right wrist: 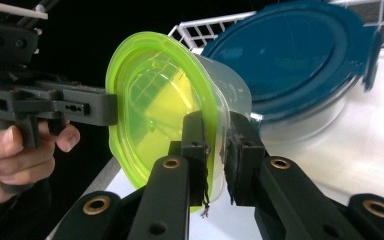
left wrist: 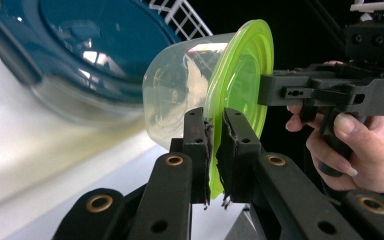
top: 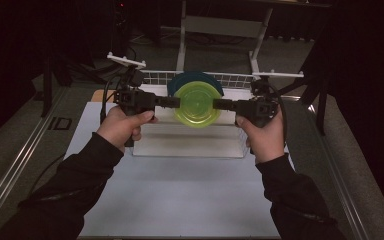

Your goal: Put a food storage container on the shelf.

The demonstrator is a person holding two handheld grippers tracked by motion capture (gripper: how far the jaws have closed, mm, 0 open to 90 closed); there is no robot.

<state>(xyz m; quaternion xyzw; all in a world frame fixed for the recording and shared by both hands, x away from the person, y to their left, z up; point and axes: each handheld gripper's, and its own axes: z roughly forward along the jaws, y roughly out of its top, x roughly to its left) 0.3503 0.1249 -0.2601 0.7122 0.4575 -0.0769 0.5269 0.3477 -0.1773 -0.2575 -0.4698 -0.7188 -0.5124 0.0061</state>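
- We see the clear plastic container with the lime-green lid (top: pixel 196 104) held in the air between the two claws, tipped on its side so the lid faces the person.
- The left claw (top: pixel 176 102) is closed on the lid's rim at the left edge; in the left gripper view its jaws pinch the green rim (left wrist: pixel 213 165) between the worn pads.
- The right claw (top: pixel 217 104) is clamped on the opposite edge of the same rim; in the right gripper view the rim (right wrist: pixel 215 150) sits pressed between its two jaws.
- In the left gripper view the container's clear body (left wrist: pixel 180 95) points away from the person, toward the rack.
- Behind the green-lidded container stands a second clear container with a dark teal lid (top: pixel 195 80), leaning on its edge inside the white wire rack (top: pixel 230 79); in the right gripper view its teal lid (right wrist: pixel 300 55) sits just behind the held one.
- The rack rests on a white tray (top: pixel 190 142) on the white counter (top: pixel 180 195).
- The person's left hand (top: pixel 125 125) and right hand (top: pixel 262 135) each grasp a claw handle, dark sleeves coming in from below.
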